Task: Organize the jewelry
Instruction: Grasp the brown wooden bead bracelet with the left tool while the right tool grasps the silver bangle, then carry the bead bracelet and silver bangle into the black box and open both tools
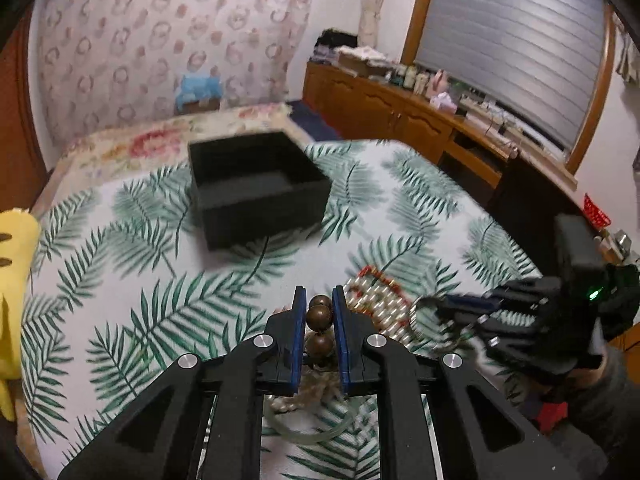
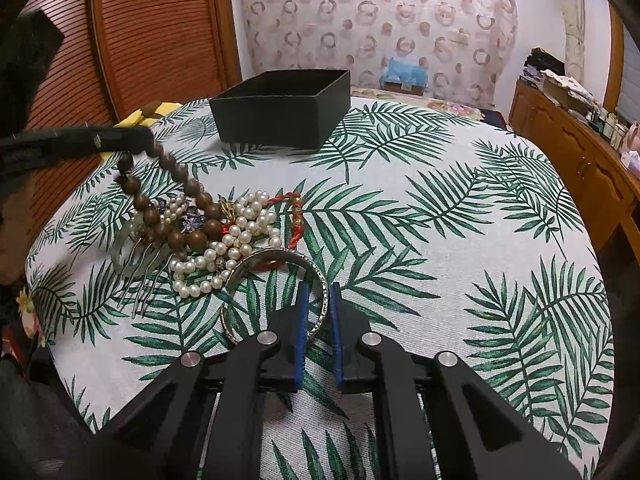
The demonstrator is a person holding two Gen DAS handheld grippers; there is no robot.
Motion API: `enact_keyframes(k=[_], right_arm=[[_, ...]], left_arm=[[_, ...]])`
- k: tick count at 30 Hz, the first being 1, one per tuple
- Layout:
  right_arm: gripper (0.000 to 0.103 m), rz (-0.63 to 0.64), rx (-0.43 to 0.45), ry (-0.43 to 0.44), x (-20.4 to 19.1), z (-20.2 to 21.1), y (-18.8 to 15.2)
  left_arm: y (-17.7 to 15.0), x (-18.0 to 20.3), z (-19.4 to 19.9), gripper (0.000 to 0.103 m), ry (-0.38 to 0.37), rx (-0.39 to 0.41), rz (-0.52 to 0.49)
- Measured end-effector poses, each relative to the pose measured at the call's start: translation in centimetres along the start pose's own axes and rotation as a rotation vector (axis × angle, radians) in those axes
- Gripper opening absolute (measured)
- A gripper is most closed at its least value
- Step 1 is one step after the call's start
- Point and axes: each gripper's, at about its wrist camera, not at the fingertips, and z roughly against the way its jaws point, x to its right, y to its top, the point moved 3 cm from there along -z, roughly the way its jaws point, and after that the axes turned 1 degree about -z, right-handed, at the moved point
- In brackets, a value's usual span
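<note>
A round table (image 2: 460, 240) under a palm-leaf cloth stands mid-room. Behind it hangs a pale curtain (image 1: 168, 40) printed with pinkish rings. To the table's right a low wooden cabinet (image 1: 400, 116) runs along the wall, its top crowded with small clutter, beneath a wood-framed window with grey blinds (image 1: 516, 44). To the table's left stands a reddish slatted door (image 2: 152, 40).
</note>
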Motion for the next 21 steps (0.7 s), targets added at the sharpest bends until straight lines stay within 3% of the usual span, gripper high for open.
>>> enact_keyframes(k=[2,11,21], right_arm=[[0.006,0.005,-0.003,0.007,-0.1,-0.1,0.2],[0.006,0.044,0.024,-0.018,-0.1,0.1,1.7],[0.005,0.112,0.127,-0.05,-0.2,0.8,7.6]], left_arm=[[0.8,0.5,0.8,0.012,-0.008,0.028,-0.009],[3.5,1.2,2.7,0.012,0.022,0.113,-0.039],[6.7,-0.5,3.3,0.012,0.065,0.179,-0.047]])
